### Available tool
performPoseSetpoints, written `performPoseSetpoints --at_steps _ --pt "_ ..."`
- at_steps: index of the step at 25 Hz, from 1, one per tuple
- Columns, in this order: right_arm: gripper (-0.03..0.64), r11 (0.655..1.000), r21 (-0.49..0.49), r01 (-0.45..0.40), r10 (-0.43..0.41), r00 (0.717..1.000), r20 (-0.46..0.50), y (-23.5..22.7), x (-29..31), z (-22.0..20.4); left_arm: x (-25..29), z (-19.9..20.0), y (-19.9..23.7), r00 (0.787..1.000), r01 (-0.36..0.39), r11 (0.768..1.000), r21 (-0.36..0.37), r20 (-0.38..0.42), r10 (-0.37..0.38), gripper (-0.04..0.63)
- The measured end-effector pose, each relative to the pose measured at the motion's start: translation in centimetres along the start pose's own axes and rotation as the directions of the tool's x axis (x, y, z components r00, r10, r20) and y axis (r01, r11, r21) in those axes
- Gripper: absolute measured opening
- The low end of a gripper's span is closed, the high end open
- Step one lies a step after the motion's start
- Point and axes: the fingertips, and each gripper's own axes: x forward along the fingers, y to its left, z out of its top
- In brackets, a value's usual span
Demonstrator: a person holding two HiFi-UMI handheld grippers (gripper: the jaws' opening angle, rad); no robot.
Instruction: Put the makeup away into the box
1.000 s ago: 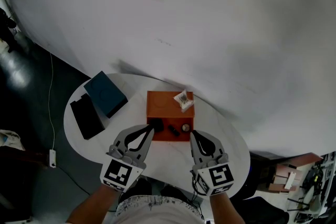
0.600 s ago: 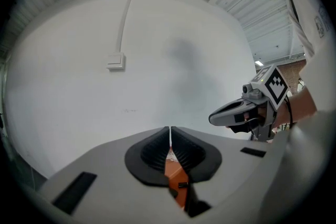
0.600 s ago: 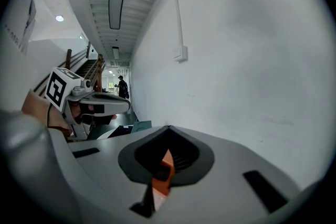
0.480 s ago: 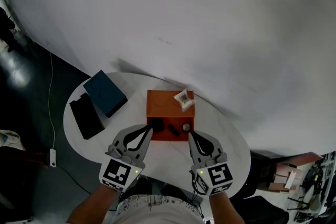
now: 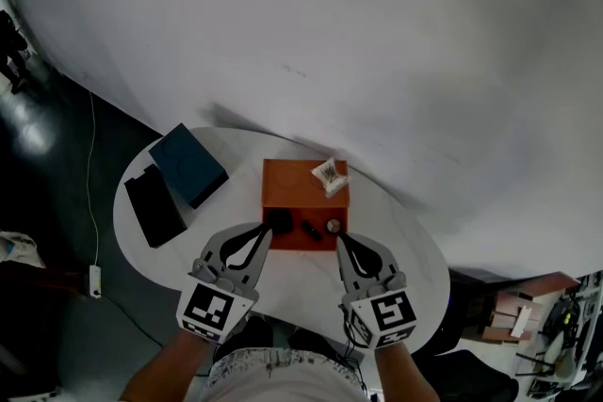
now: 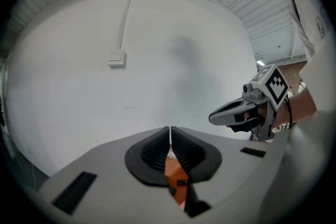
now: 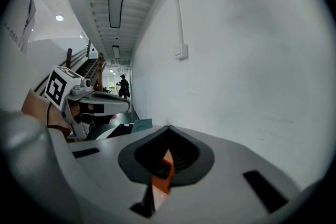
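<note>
Round white table (image 5: 410, 261), wall close behind. Orange box (image 5: 294, 186) at table centre, open-topped. Inside it: white patterned packet (image 5: 330, 176) at far right corner; black square piece (image 5: 280, 221), small black tube (image 5: 310, 230) and round-topped piece (image 5: 333, 226) in row along near side. Teal box (image 5: 189, 167) and black box (image 5: 155, 207) at left near table edge, contents unseen. Bare table right of orange box. Left claw (image 5: 268, 229): jaws together, empty, tip just beside black square piece. Right claw (image 5: 340, 239): jaws together, empty, tip just beside round-topped piece.
</note>
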Motion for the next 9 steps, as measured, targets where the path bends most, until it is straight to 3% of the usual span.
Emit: performPoseSetpoints --at_steps 9 --pt "0.006 1.0 0.0 -0.005 0.005 1.0 0.0 0.05 -0.49 -0.13 -0.1 0.0 -0.54 1.0 -0.003 1.0 -0.004 -0.002 0.003 0.029"
